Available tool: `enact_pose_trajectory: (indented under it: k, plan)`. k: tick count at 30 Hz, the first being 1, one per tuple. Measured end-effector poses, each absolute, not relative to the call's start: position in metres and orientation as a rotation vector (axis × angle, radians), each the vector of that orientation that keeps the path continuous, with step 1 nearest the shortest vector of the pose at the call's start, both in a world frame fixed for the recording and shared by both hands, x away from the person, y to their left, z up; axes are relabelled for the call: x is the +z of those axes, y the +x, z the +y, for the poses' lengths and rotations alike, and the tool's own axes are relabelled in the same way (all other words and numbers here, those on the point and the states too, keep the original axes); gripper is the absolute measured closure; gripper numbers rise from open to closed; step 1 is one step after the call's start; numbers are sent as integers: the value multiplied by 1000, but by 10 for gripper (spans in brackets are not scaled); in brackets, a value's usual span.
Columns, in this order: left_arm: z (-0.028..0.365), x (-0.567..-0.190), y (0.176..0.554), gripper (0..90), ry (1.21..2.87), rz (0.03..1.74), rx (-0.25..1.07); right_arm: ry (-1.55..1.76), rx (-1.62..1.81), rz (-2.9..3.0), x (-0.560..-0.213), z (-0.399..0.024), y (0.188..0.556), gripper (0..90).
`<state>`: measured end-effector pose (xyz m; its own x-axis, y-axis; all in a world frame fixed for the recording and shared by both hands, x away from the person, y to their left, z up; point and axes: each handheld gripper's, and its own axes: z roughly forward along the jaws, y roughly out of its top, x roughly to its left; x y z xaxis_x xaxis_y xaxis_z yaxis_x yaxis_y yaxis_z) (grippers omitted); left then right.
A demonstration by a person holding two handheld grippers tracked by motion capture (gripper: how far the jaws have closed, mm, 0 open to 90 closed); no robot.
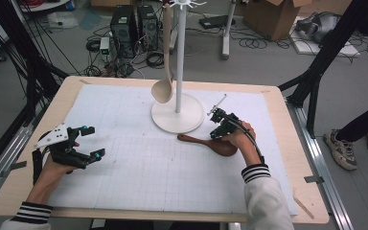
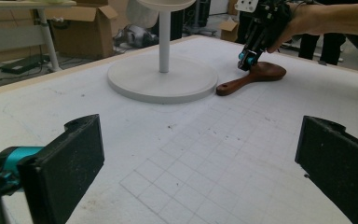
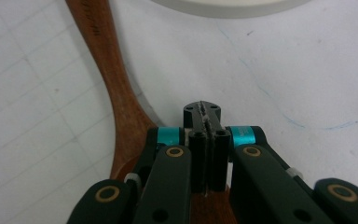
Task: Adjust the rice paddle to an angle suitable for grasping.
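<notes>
grippers at a desk with a wooden spoon. we are seeing the dark wooden spoon (image 1: pixel 210 143) lying flat on the white gridded mat (image 1: pixel 139 167), right of the desk's middle and nearer its right edge than its left. its handle is pointing toward the round base of the white stand (image 1: pixel 177 115), with the handle tip lying just beside the base's rim; whether they touch we cannot tell. its bowl is lying under the right gripper (image 1: pixel 216 132).

in the right gripper view, we are looking along the right gripper's (image 3: pixel 207 112) jaws, which are standing pressed together with nothing between them; they are pointing down at the spoon (image 3: pixel 116 102) where the handle widens into the bowl, at or just above the wood, though contact is not clear. the left gripper view is showing the same gripper (image 2: pixel 248 59) tipped onto the spoon's (image 2: pixel 256 77) bowl, with a hand (image 2: pixel 303 21) holding it.

the left gripper (image 1: pixel 90 142) is resting near the desk's left edge, well apart from the spoon. its two jaws are standing wide apart with only bare mat (image 2: pixel 191 154) between them.

a pale wooden spoon (image 1: pixel 164 72) is hanging from the top of the stand, its bowl hanging low beside the pole, above the base.
</notes>
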<state>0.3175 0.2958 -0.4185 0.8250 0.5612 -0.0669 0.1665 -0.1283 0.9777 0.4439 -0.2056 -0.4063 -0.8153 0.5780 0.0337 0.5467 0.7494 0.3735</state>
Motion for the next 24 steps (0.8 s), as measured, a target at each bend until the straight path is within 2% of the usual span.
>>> enact_pose_trajectory:
  k: [24]
  plan:
    - [293, -418, 317, 17, 1706, 561, 372, 926, 557, 2908, -404, -218, 427, 900]
